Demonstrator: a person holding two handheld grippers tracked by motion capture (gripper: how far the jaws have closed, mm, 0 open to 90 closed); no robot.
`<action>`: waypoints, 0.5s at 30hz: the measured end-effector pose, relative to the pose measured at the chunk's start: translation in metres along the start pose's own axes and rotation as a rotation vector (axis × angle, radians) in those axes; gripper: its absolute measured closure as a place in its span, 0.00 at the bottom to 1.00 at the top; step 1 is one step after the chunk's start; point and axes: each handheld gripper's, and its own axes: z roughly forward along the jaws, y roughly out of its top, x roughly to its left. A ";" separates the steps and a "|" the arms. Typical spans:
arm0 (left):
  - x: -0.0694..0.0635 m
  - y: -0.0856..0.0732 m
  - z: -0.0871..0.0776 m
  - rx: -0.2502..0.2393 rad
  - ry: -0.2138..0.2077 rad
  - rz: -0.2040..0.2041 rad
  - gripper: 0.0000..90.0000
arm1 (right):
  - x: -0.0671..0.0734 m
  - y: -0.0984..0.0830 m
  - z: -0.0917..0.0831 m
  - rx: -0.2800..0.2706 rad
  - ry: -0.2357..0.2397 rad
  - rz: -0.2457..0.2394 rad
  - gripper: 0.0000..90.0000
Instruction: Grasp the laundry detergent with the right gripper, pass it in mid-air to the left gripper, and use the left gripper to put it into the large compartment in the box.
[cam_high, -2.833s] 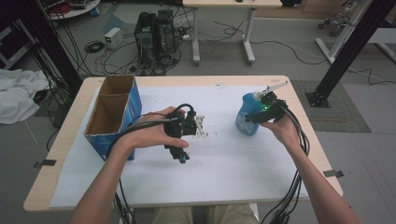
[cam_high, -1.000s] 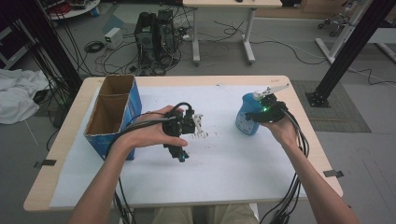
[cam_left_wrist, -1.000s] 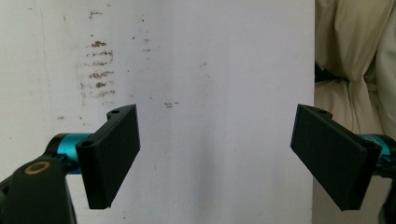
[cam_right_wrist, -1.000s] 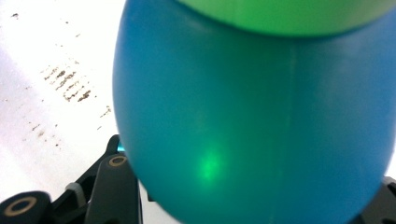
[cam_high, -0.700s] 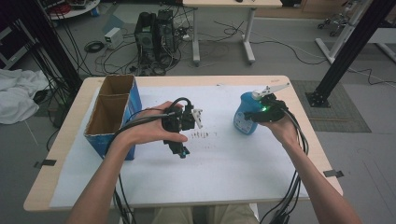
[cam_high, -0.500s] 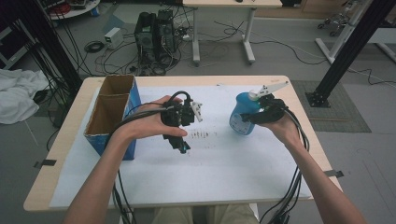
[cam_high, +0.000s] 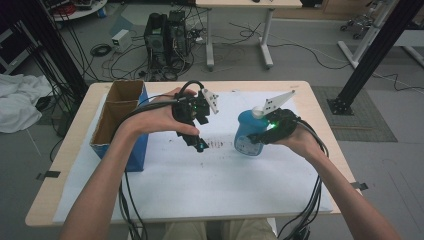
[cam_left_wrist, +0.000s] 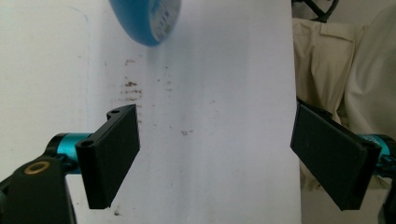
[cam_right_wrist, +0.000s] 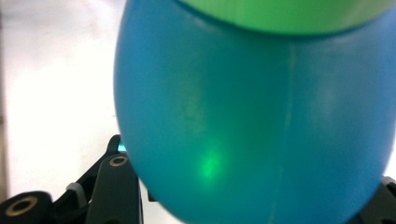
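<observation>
At far left, open brown cardboard box (cam_high: 116, 120) in a blue sleeve, untouched. Centre: left gripper (cam_high: 199, 145), jaws wide and empty, above brown crumbs (cam_left_wrist: 133, 91) on white paper sheet (cam_high: 200, 185). Right: round blue plastic bottle (cam_high: 248, 134) clamped in right gripper (cam_high: 260, 136), raised off paper. Best kept upright, grip firm, left jaws clear of path.

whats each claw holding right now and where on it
The right claw grips the blue bottle around its rounded body, below the cap. The left claw holds nothing; its jaws stand open above the white paper.
</observation>
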 end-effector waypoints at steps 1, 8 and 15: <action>-0.002 -0.002 0.003 0.010 -0.007 -0.001 0.18 | 0.000 0.000 0.000 0.000 0.002 -0.005 0.51; 0.003 0.008 -0.005 -0.024 0.012 0.003 0.18 | -0.001 -0.001 0.000 -0.003 -0.008 0.003 0.51; 0.013 0.032 0.004 -0.026 0.012 0.023 0.18 | 0.026 0.020 0.023 0.019 0.113 -0.113 0.51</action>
